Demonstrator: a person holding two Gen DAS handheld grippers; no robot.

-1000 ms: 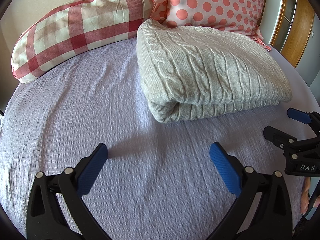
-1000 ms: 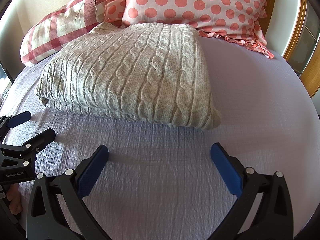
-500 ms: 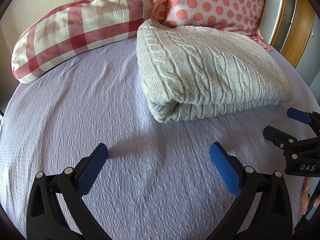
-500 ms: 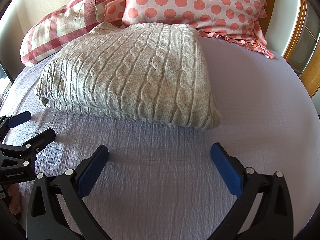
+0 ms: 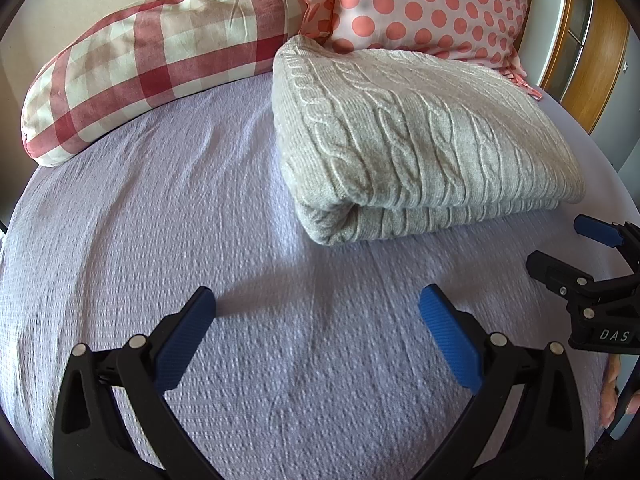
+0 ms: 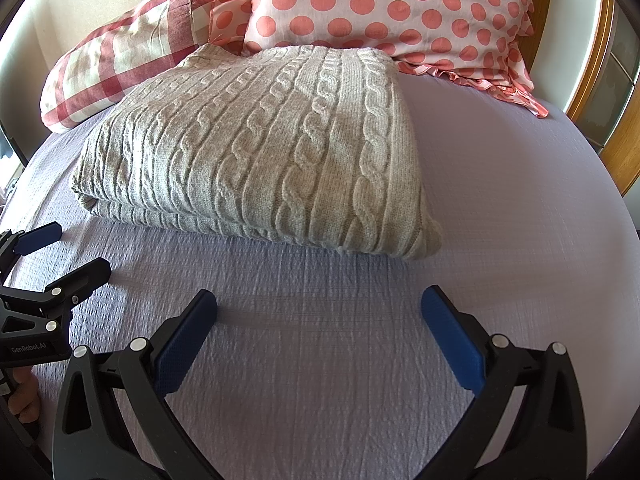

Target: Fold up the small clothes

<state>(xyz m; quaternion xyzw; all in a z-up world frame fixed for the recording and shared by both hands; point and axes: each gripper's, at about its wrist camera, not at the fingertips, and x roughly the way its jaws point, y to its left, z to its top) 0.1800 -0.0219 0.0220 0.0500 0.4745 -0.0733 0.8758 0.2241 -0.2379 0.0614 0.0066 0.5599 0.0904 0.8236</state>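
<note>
Nearest the left wrist camera, the left gripper (image 5: 318,312) hovered over the lavender bedsheet (image 5: 160,220) with its blue-padded jaws spread wide and nothing between them. To its right, at the edge of that view, the right gripper (image 5: 576,246) showed side-on, one blue fingertip and one black finger parted. In the right wrist view the right gripper (image 6: 320,314) likewise stood released above the bedsheet (image 6: 520,200), grasping nothing, and the left gripper (image 6: 60,252) appeared at the left edge, its fingers apart.

Just beyond both grippers, clear of their tips, lay the folded grey cable-knit sweater (image 5: 420,140), resting flat on the sheet as a thick rectangle with its layered edge facing the cameras; in the right wrist view the sweater (image 6: 260,152) filled the middle of the bed.

Behind it, a red-and-cream checked pillow (image 5: 152,56) lay toward the left, and a white pillow with coral polka dots (image 6: 392,12) stood against the headboard, its ruffled edge touching the sweater's far side. A wooden frame (image 5: 592,52) rose at the far right.
</note>
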